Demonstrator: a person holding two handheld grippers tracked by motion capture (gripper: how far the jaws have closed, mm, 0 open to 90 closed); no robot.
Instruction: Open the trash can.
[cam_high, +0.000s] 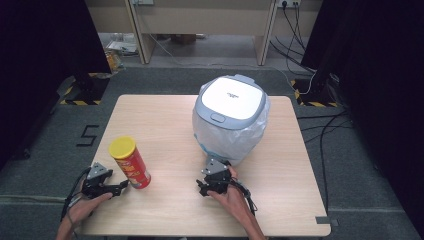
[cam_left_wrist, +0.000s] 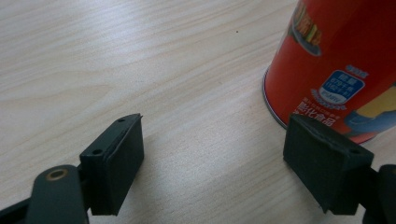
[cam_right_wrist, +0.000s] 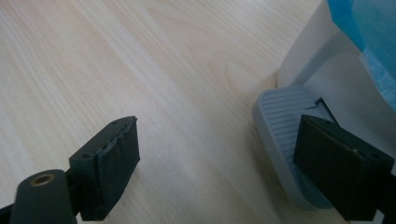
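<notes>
We see the left gripper (cam_high: 120, 188) low on the table (cam_high: 165, 125) near its front left corner, jaws spread wide, nothing between them. In the left gripper view (cam_left_wrist: 212, 154) the right jaw sits just in front of the base of the red chip can (cam_left_wrist: 336, 65); contact we cannot tell. The can (cam_high: 131, 163) stands just beside this gripper, yellow lid on top, long axis roughly vertical and leaning a little toward the far left in the high view. Lid closed, contents hidden.

The right gripper (cam_high: 205, 189) is at front centre, held by the right hand (cam_high: 231, 194), jaws also wide apart and empty. In the right gripper view (cam_right_wrist: 217, 158) the right jaw overlaps a grey ribbed pedal (cam_right_wrist: 280, 135) at the foot of the bin (cam_right_wrist: 345, 70); touching or not, we cannot tell.

The bin (cam_high: 231, 117) stands near the table's centre, toward the far side, grey-and-white lid (cam_high: 231, 96) shut, a pale plastic bag (cam_high: 250, 135) draped down around its outside. Inside not visible.
</notes>
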